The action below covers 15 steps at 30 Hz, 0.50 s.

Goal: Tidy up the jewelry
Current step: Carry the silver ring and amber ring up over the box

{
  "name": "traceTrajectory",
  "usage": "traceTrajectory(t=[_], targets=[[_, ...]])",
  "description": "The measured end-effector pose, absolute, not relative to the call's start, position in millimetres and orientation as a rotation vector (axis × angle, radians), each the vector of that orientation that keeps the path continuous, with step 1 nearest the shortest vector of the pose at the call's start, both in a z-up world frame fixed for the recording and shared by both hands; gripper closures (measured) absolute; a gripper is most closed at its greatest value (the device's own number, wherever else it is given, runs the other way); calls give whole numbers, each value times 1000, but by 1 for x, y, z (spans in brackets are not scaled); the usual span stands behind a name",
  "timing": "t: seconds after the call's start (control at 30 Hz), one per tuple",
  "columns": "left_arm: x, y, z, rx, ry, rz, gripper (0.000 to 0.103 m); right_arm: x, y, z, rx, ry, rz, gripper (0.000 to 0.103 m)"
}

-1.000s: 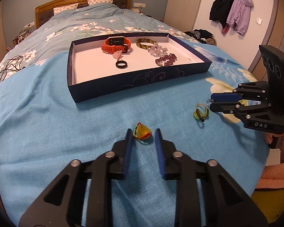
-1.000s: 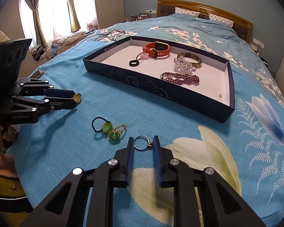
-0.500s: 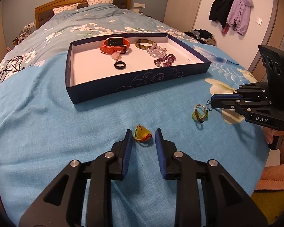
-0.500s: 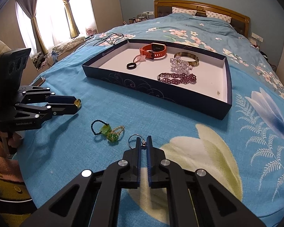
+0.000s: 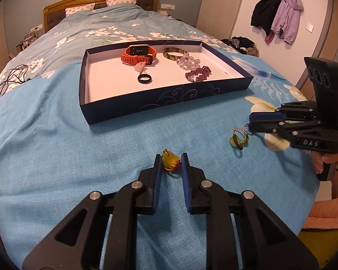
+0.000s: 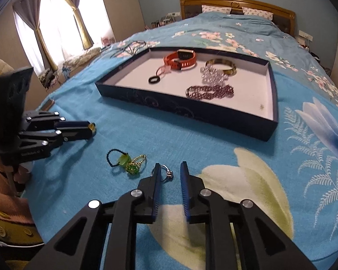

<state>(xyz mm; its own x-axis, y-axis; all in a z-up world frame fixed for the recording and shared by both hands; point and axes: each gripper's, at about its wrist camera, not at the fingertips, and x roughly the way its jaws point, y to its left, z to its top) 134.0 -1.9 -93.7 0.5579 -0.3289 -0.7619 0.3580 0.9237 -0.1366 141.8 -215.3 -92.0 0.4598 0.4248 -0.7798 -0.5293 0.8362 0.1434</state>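
A home bedroom: a wooden headboard with pillows tops a floral-quilted bed, jackets hang on wall hooks, and curtained windows, perhaps with cushions beneath, admit daylight

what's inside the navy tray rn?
Inside the navy tray: orange smartwatch, black ring, tortoiseshell bangle, clear crystal bracelet, purple bead bracelet, small pink piece. Whatever lies under the watch is hidden.
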Motion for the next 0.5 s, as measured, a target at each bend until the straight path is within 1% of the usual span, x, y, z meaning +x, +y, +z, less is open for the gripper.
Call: traceTrajectory(t=[0.03,0.07,0.27,0.5], targets=[[133,-1,-94,34,891,-406,86,141,-214,-91,-139,919,587,95],[133,-1,-94,34,891,-406,86,141,-213,-92,-150,917,584,97],[132,-1,-92,36,881,-408,86,139,-218,-89,-126,905,587,99],[128,-3,-78,40,833,-417,86,138,-226,-74,-70,847,585,99]])
